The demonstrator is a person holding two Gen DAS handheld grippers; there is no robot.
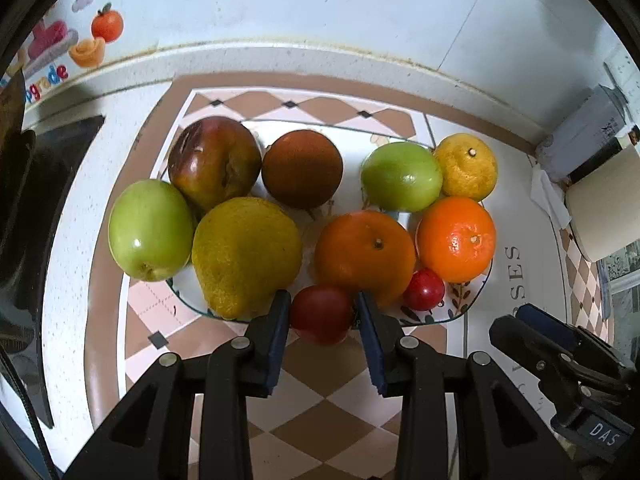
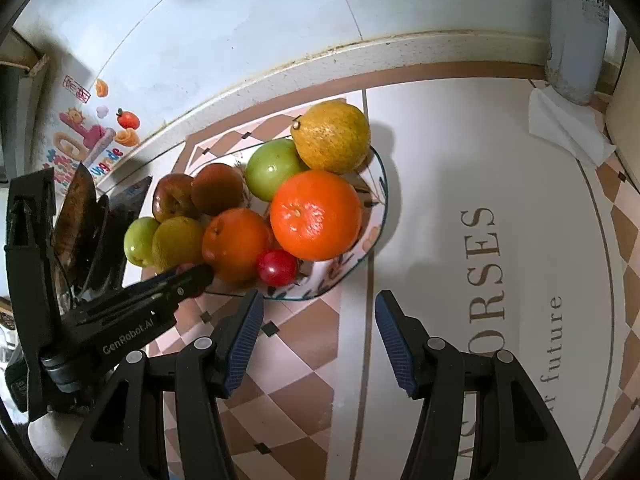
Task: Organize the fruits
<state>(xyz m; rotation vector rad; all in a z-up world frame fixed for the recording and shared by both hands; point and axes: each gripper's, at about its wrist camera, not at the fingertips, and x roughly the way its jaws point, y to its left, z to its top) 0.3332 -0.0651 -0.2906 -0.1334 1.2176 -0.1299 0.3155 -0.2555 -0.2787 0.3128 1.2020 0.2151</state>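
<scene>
A patterned plate [image 1: 464, 306] holds several fruits: two green apples [image 1: 150, 230], a dark red apple [image 1: 214, 160], a brown fruit [image 1: 302, 168], a yellow pear [image 1: 244, 254], two oranges [image 1: 364, 258], a yellow citrus [image 1: 466, 166] and a small red fruit [image 1: 424, 290]. My left gripper [image 1: 322, 314] has its blue pads on either side of another small red fruit [image 1: 320, 314] at the plate's near rim; whether they touch it is unclear. My right gripper [image 2: 318, 318] is open and empty, above the mat near the plate [image 2: 340, 276].
A checkered mat [image 1: 320, 392] with lettering covers the counter. A paper roll [image 1: 604, 208] and a bottle [image 1: 580, 140] stand at the right. A dark object [image 1: 24, 216] lies at the left. The tiled wall [image 1: 320, 8] is behind. A white tissue [image 2: 568, 128] lies on the mat.
</scene>
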